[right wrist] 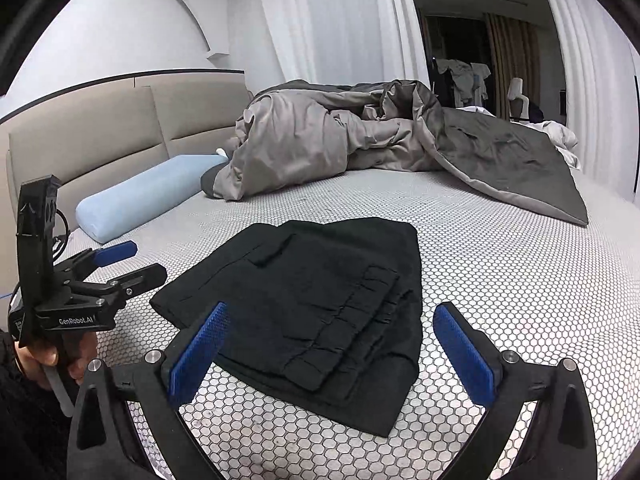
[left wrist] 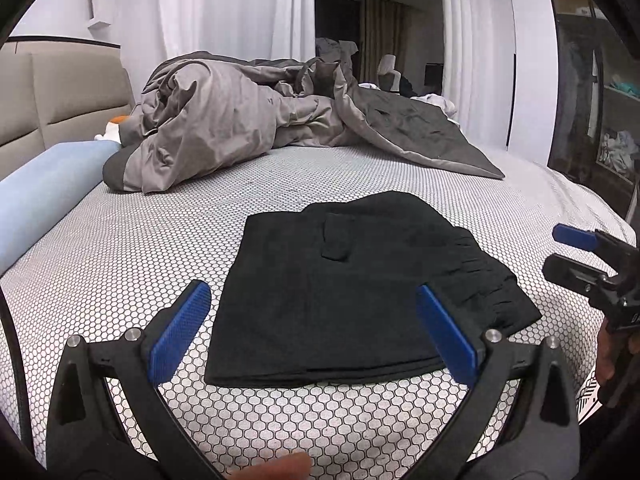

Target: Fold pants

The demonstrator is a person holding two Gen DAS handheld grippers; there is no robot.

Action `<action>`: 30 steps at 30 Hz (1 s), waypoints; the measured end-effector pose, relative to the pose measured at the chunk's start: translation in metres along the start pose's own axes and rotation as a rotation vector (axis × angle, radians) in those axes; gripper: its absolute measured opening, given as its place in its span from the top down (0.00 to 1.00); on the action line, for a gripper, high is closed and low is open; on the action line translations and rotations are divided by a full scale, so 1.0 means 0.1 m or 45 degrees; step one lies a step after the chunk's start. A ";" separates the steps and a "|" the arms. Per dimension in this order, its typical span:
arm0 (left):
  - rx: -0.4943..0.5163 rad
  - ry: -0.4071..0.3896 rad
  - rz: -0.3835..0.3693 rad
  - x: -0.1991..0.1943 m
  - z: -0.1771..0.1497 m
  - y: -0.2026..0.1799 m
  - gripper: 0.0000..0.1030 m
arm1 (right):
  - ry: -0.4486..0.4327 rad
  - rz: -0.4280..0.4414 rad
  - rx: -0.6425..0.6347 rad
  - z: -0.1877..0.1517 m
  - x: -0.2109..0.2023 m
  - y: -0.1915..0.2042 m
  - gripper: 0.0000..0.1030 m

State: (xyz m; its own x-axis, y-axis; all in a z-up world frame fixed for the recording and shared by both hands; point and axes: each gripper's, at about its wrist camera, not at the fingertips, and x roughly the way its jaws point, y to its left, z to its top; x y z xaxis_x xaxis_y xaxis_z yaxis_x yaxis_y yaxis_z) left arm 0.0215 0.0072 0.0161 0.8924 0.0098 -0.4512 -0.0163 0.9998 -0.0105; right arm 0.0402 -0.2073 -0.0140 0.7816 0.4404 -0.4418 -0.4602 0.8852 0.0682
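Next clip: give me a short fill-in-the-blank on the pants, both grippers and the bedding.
1. The black pants lie ____ on the bed sheet.
2. The left gripper and right gripper both stand ____, holding nothing.
3. The pillow by the headboard is light ____.
4. The rumpled duvet is ____ in colour.

Missing words: folded; open; blue; grey

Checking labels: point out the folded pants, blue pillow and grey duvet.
folded pants (right wrist: 304, 304), right wrist view, middle of top layer.
blue pillow (right wrist: 140, 196), right wrist view, middle of its long side.
grey duvet (left wrist: 224, 128), left wrist view, bunched light-grey part.
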 end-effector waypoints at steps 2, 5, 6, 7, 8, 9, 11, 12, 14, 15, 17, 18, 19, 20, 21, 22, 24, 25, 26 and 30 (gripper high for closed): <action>0.016 0.008 0.001 0.01 -0.01 -0.03 0.01 | 0.000 0.004 -0.011 0.00 0.01 0.04 0.00; 0.027 0.011 0.007 0.02 -0.01 -0.04 0.01 | -0.001 0.006 -0.026 0.00 0.02 0.08 0.00; 0.028 0.010 0.007 0.03 -0.02 -0.05 0.01 | 0.005 0.001 -0.030 0.00 0.02 0.08 0.00; 0.027 0.009 0.007 0.03 -0.02 -0.04 0.01 | 0.009 -0.003 -0.033 -0.01 0.02 0.09 0.00; 0.025 0.008 0.009 0.03 -0.02 -0.04 0.01 | 0.010 -0.006 -0.037 -0.01 0.03 0.10 0.00; 0.022 0.008 0.011 0.03 -0.02 -0.04 0.01 | 0.010 -0.007 -0.038 -0.02 0.03 0.11 0.00; 0.014 0.008 0.009 0.02 -0.02 -0.03 0.01 | 0.010 -0.005 -0.039 -0.02 0.03 0.10 0.00; 0.012 0.008 0.010 0.02 -0.02 -0.02 0.01 | 0.008 -0.005 -0.040 -0.01 0.03 0.09 0.00; 0.009 0.007 0.014 0.02 -0.02 -0.01 0.01 | 0.008 -0.005 -0.041 -0.01 0.03 0.09 0.00; 0.007 0.008 0.015 0.02 -0.02 0.00 0.01 | 0.007 -0.006 -0.043 -0.02 0.03 0.10 0.00; 0.004 0.009 0.015 0.02 -0.02 0.00 0.01 | 0.007 -0.006 -0.044 -0.01 0.04 0.09 0.00; 0.005 0.008 0.014 0.02 -0.02 0.01 0.01 | 0.007 -0.005 -0.044 -0.01 0.04 0.09 0.00; 0.004 0.007 0.016 0.02 -0.02 0.01 0.01 | 0.008 -0.005 -0.045 -0.01 0.05 0.09 0.00; 0.004 0.005 0.018 0.02 -0.02 0.01 0.01 | 0.008 -0.005 -0.046 -0.01 0.05 0.09 0.00; 0.004 0.006 0.018 0.02 -0.02 0.01 0.01 | 0.010 -0.004 -0.046 -0.01 0.05 0.09 0.00; 0.003 0.006 0.018 0.02 -0.02 0.02 0.01 | 0.009 -0.006 -0.046 -0.01 0.05 0.09 0.00; 0.000 0.007 0.020 0.02 -0.02 0.03 0.01 | 0.007 -0.004 -0.047 -0.01 0.04 0.09 0.00; 0.000 0.007 0.019 0.02 -0.02 0.03 0.01 | 0.007 -0.004 -0.047 -0.01 0.04 0.09 0.00; 0.001 0.006 0.017 0.02 -0.02 0.04 0.01 | 0.008 -0.003 -0.047 -0.02 0.04 0.08 0.00; -0.005 0.002 0.025 0.02 -0.02 0.05 0.01 | 0.010 -0.005 -0.053 -0.02 0.04 0.09 0.00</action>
State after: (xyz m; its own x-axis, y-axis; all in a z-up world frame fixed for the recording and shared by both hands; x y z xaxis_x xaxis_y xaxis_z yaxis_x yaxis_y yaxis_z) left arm 0.0228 0.0118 0.0132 0.8912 0.0291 -0.4526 -0.0353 0.9994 -0.0053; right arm 0.0387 -0.1979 -0.0169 0.7800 0.4358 -0.4490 -0.4747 0.8797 0.0293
